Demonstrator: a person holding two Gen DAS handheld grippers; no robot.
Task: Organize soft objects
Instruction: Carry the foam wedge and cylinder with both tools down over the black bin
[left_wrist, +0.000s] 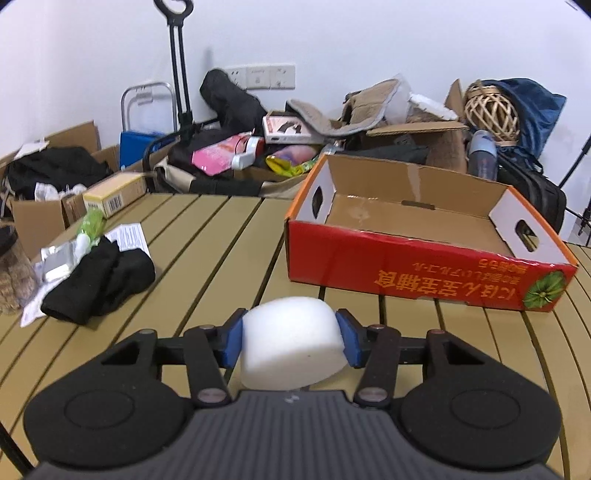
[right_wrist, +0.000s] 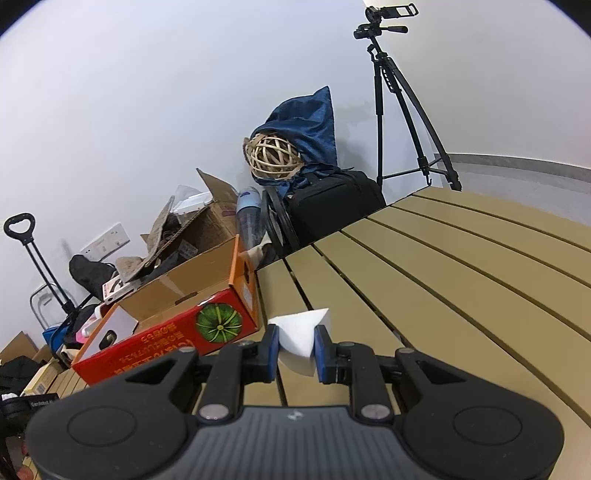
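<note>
Nearest the lens in the left wrist view, the left gripper (left_wrist: 291, 338) has its blue pads pressed against both sides of a rounded white foam block (left_wrist: 291, 343), just above the slatted tan table (left_wrist: 207, 236). Low in the right wrist view, the right gripper (right_wrist: 295, 349) is clamped tight on a smaller, wedge-shaped white foam piece (right_wrist: 301, 334), pinched narrow between the pads. Beyond the left gripper, right of centre, sits the red cardboard tray (left_wrist: 413, 266) with a pumpkin printed on its front wall; its brown floor is bare as far as can be seen. At the left of that frame a black fabric bundle (left_wrist: 103, 280) lies on the table among papers and a foil packet, with a yellow carton (left_wrist: 114, 194) further back. Only the left view shows these; the right view shows the tray (right_wrist: 166, 339) at lower left from its end, its inside mostly hidden, and beyond it a long bare stretch of table running to the upper right. Farther off, open brown boxes hold clothing and clutter against the wall. A wicker ball (right_wrist: 273, 157) under blue cloth appears in both views, a camera tripod (right_wrist: 399, 103) only in the right.
</note>
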